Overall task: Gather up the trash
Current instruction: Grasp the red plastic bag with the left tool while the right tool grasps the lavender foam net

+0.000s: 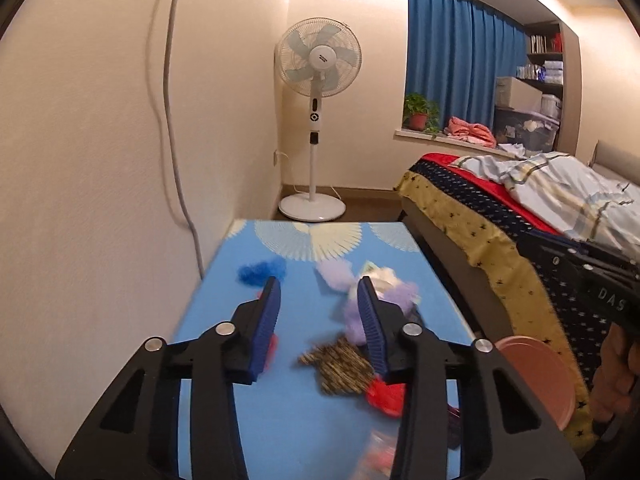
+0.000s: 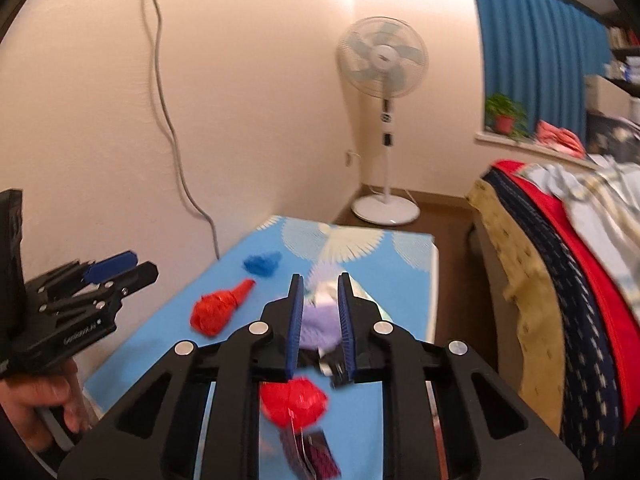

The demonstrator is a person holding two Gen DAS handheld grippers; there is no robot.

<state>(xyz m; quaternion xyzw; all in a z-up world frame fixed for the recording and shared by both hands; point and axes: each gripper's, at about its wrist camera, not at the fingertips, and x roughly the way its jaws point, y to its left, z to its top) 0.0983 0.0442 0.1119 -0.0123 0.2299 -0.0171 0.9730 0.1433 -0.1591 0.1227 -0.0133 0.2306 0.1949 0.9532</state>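
Blue table (image 1: 280,420) against wall, bed (image 1: 500,240) close right, floor beyond

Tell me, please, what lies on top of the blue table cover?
A blue tuft, a far red wad, a near red wad, lilac fluff and a speckled wrapper are visible; the right gripper hides whatever lies behind it.

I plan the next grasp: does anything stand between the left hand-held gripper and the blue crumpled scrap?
Nothing visible does. The blue scrap lies uncovered on the cloth; the red wad lies nearer, not over it.
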